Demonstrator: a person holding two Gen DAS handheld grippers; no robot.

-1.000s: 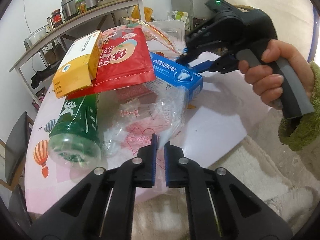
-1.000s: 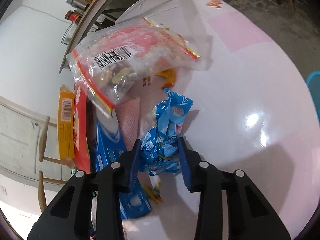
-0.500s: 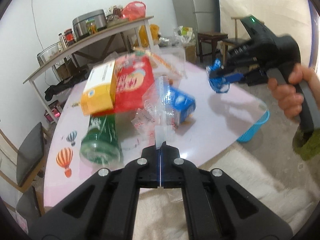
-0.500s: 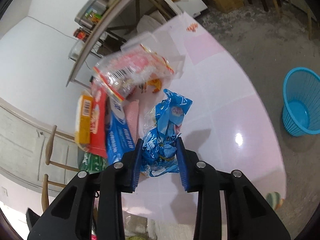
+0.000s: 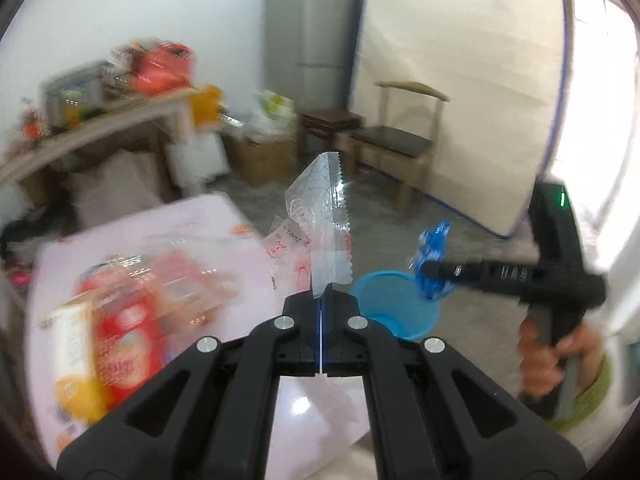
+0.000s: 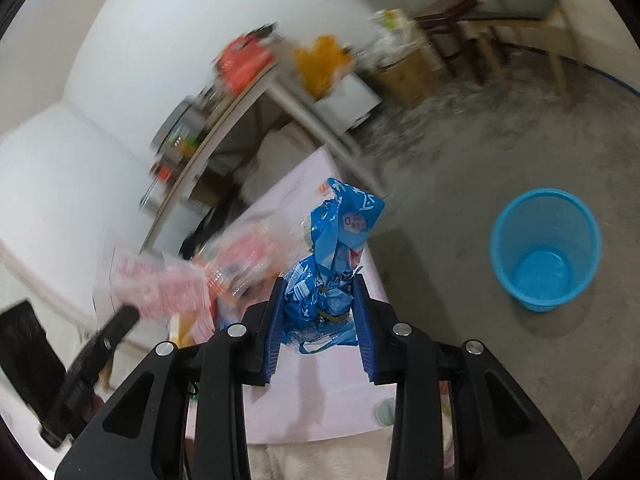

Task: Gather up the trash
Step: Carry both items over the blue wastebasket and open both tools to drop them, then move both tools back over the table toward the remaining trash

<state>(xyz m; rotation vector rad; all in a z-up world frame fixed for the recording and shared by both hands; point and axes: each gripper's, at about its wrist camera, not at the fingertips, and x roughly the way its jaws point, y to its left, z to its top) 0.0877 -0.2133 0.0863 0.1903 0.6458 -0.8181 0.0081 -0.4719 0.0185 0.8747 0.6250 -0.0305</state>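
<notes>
Ahead of the left wrist camera, the left gripper (image 5: 321, 300) is clenched tight on the lower edge of a clear wrapper (image 5: 320, 220), which stands up from the pads with its serrated top edge highest. Behind the wrapper, on the floor, sits a blue bin (image 5: 394, 304), partly hidden by the gripper. To the left, the pink table (image 5: 160, 232) carries a blurred heap of trash, among it a red pouch (image 5: 120, 344) and a yellow box (image 5: 74, 360). At right, a hand (image 5: 548, 356) grips the right gripper (image 5: 430, 270), which holds a crumpled blue bag (image 5: 432, 264) above the bin's far rim. A chair (image 5: 400, 140) and a fridge (image 5: 316, 36) stand further back. From the right wrist camera, the right gripper (image 6: 320, 312) is grasping the blue bag (image 6: 332, 264) between its blue pads, the bag's twisted top rising above them. The bin (image 6: 546, 248) stands open on the grey floor to the right, well apart from the bag. The table (image 6: 320, 392) lies below the fingers, with blurred pink and clear packaging at left. The left gripper's black body shows blurred at the lower left.
</notes>
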